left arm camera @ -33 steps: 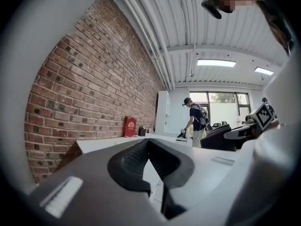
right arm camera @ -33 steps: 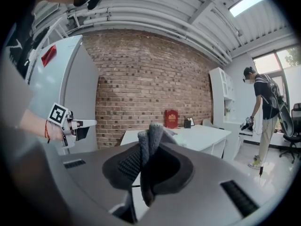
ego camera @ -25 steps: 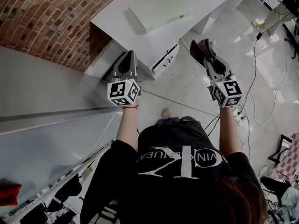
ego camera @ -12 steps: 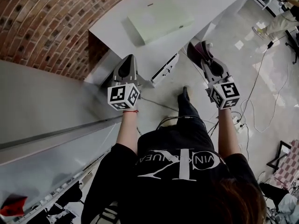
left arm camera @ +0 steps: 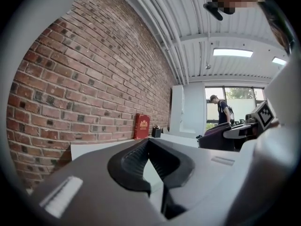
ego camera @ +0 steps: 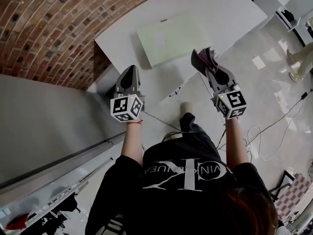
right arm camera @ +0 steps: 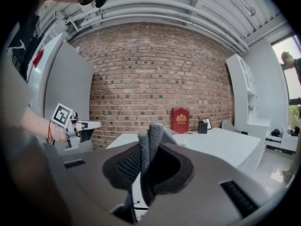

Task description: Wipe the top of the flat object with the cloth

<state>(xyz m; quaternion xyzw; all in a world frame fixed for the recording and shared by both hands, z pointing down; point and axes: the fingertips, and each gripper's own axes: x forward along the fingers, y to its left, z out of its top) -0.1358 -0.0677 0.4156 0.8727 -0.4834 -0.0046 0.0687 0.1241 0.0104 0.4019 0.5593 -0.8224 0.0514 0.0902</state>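
Left gripper (ego camera: 130, 71): I am pressing its fingers together on nothing.
Right gripper (ego camera: 209, 65): I am pinching the cloth (right arm camera: 150, 147) between its fingers.
Flat board (ego camera: 171, 38): lying on the desk (ego camera: 234, 9), ahead of both grippers.

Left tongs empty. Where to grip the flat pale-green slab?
Its near-left corner, approached level from the table's front edge. The slab lies flat and looks too wide to span from above; that corner is nearest the left tongs.
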